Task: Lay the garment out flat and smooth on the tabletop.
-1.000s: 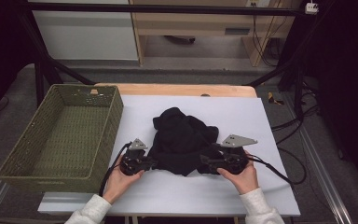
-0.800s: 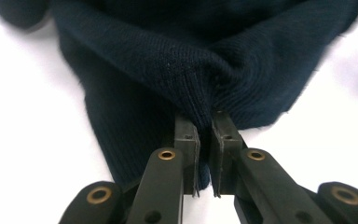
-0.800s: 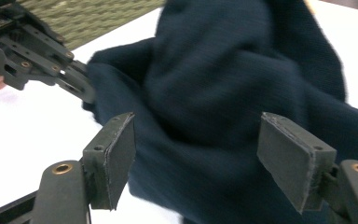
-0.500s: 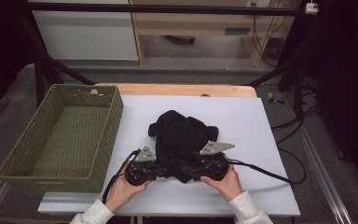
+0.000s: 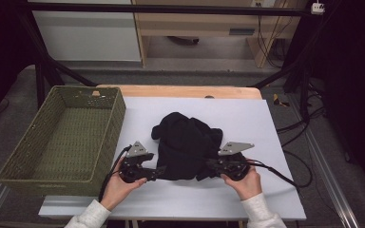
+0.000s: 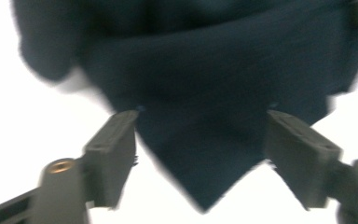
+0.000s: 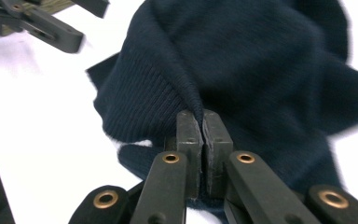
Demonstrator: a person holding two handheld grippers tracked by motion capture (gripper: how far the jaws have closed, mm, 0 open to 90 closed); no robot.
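Observation:
A dark navy knit garment (image 5: 185, 142) lies bunched in the middle of the white table top (image 5: 261, 123). My left gripper (image 5: 159, 170) is at its near-left edge. Its jaws have just been opening and now stand wide in the left gripper view (image 6: 200, 121), with a pointed corner of the garment (image 6: 205, 154) loose between them and no pad pressing on it. My right gripper (image 5: 209, 166) is at the near-right edge. Its jaws have just been closing and now pinch a ribbed fold of the garment (image 7: 261, 60) between the pads (image 7: 201, 116).
A green woven basket (image 5: 119, 111) stands on the table's left side, close beside my left hand. In the right gripper view the left gripper (image 7: 60, 35) shows at the upper left. Bare white table lies to the right of and beyond the garment.
Both hands came in toward the garment's near edge, then eased apart a little. The garment is bunched narrower than a second ago.

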